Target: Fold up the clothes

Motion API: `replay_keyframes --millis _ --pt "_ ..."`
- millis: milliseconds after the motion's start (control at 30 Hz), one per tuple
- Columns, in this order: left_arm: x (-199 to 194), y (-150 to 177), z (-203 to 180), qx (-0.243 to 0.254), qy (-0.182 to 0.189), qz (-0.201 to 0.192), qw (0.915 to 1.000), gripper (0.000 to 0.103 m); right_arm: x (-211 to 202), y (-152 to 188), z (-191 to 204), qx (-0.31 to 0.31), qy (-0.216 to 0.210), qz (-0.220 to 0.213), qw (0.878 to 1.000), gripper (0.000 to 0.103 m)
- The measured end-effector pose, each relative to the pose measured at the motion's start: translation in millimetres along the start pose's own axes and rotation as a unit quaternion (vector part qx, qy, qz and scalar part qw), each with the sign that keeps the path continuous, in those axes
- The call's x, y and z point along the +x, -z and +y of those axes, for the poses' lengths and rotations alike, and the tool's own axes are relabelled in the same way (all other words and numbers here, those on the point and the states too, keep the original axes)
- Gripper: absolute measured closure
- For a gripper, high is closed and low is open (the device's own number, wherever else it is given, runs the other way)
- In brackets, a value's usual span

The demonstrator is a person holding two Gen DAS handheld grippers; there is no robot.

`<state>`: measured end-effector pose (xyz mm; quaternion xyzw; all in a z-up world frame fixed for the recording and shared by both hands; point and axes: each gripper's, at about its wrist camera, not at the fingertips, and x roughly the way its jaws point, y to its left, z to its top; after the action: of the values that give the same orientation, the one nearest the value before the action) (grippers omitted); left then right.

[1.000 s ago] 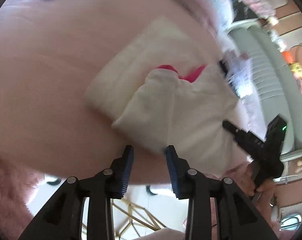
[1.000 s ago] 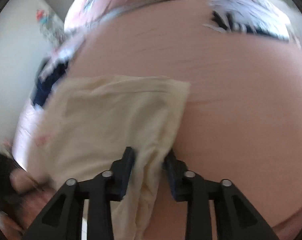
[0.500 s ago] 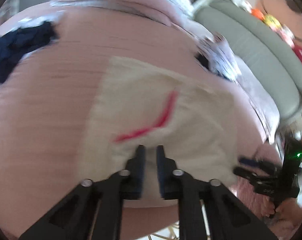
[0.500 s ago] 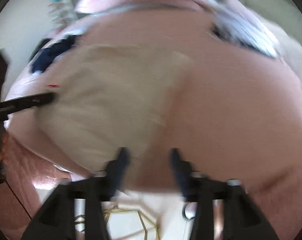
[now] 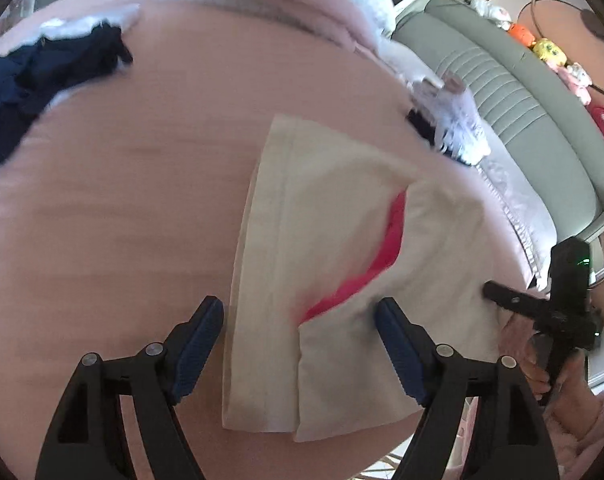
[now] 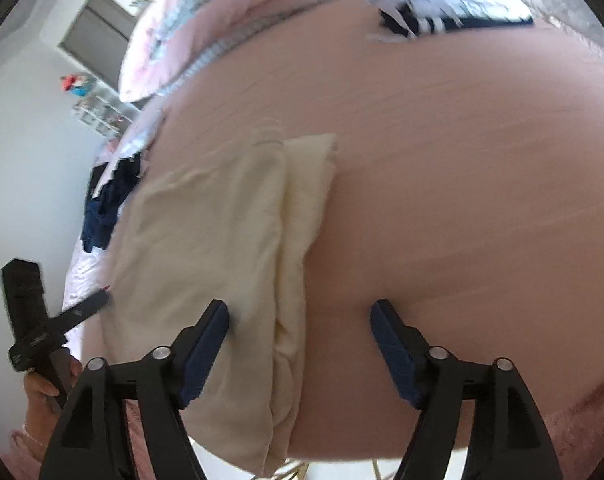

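The cream garment (image 5: 342,264) lies folded on the pink bed (image 5: 121,200); both hand-held grippers (image 5: 299,344) (image 6: 299,344) are opening wide, empty. Dark clothes (image 5: 33,80), seemingly unfolded, remain.

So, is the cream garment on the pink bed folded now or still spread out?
Folded. The cream garment lies as a compact stack on the pink bed, with layered edges along its side and a red trim showing between layers.

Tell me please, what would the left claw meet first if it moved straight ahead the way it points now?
Most likely the folded cream garment lying on the pink bed. The left claw is opening just above its near edge, gripping nothing; depth is uncertain.
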<state>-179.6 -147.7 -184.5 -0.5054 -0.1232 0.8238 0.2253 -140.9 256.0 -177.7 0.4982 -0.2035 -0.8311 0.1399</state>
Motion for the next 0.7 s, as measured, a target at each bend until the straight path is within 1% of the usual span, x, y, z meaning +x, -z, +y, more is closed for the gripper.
replay_keyframes --millis 100,167,200,233,267,300,333,367,400,467,533,567,600,633,700 --pt "-4 11 7 -0.012 0.014 -0.032 0.9993 0.020 3 9 8 -0.028 -0.003 -0.007 1.000 0.020" --pt "-5 13 5 -0.006 0.013 -0.037 0.9992 0.017 7 10 14 -0.041 -0.019 0.005 0.999 0.030" --pt "-6 13 3 -0.010 0.026 -0.034 0.9990 0.018 9 10 17 -0.047 -0.028 0.011 0.998 0.050" --pt "-8 13 1 -0.019 0.047 -0.031 0.9982 0.023 12 10 18 -0.050 -0.039 0.021 0.998 0.061" --pt "-9 12 0 -0.028 0.068 -0.028 0.9969 0.029 15 11 21 -0.055 -0.038 0.023 0.997 0.061" --pt "-11 12 -2 -0.038 0.089 -0.024 0.9950 0.030 18 11 25 -0.060 -0.036 0.025 0.997 0.062" --pt "-9 14 -4 -0.035 0.085 -0.020 0.9956 0.031 21 12 28 -0.065 -0.033 0.026 0.997 0.062" --pt "-6 16 -6 -0.025 0.065 -0.015 0.9974 0.031 22 11 26 -0.054 -0.037 0.026 0.997 0.062" --pt "-3 18 -8 -0.019 0.055 -0.013 0.9982 0.031 23 11 23 -0.042 -0.042 0.026 0.998 0.062" --pt "-1 17 -10 -0.020 0.055 -0.022 0.9981 0.031 28 7 24 -0.027 -0.041 0.021 0.999 0.062" --pt "2 15 -6 -0.044 0.073 -0.019 0.9962 0.023 30 5 35 -0.030 -0.010 0.009 0.999 0.062" --pt "6 13 -5 -0.056 0.080 -0.018 0.9951 0.023 31 4 40 -0.034 0.007 0.005 0.999 0.062" --pt "8 10 -6 -0.062 0.078 -0.017 0.9949 0.023 32 3 45 -0.039 0.023 0.002 0.999 0.064" --pt "10 9 -8 -0.065 0.073 -0.015 0.9951 0.030 32 4 50 -0.047 0.031 0.000 0.998 0.068" --pt "12 12 -16 -0.052 0.047 -0.024 0.9973 0.047 32 6 55 -0.068 0.042 -0.001 0.997 0.071"
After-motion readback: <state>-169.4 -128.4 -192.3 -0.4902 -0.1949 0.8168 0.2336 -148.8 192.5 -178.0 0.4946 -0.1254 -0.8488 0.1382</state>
